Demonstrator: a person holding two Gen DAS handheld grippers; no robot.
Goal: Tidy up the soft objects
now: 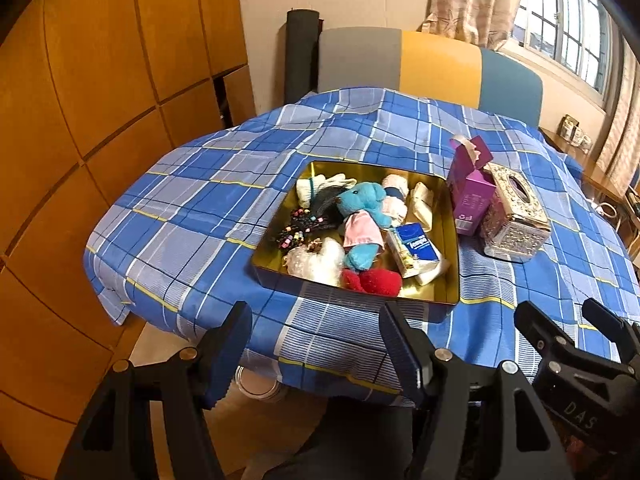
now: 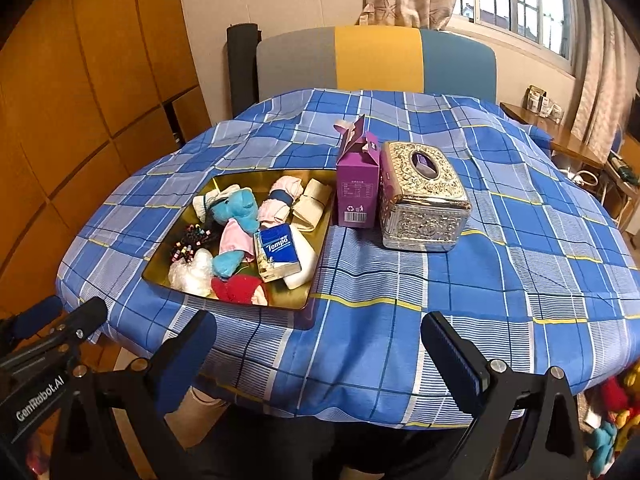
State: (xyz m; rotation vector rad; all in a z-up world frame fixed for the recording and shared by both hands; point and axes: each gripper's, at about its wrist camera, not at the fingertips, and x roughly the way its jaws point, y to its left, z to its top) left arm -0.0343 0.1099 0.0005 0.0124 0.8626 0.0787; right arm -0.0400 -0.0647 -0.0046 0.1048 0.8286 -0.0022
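Both the left claw [image 1: 316,344] and right claw [image 2: 320,354] are held wide open and empty, short of the counter [image 2: 500,280]. The soft toys [image 1: 362,220], seemingly tangled, lie in the gold tray [image 1: 450,264]; one should be singled out from above.

Tablecloth [image 2: 400,300]: blue plaid, white and yellow lines. Tray [image 2: 320,276], centre left: gold. In it, toy elephant [image 2: 236,208], turquoise with pink dress; tissue pack [image 2: 278,250], blue and white; red plush [image 2: 236,288]. Carton [image 2: 358,192]: purple. Tissue box [image 2: 424,196]: embossed silver. Chair back [image 2: 376,60], upper centre: grey, yellow, teal bands.
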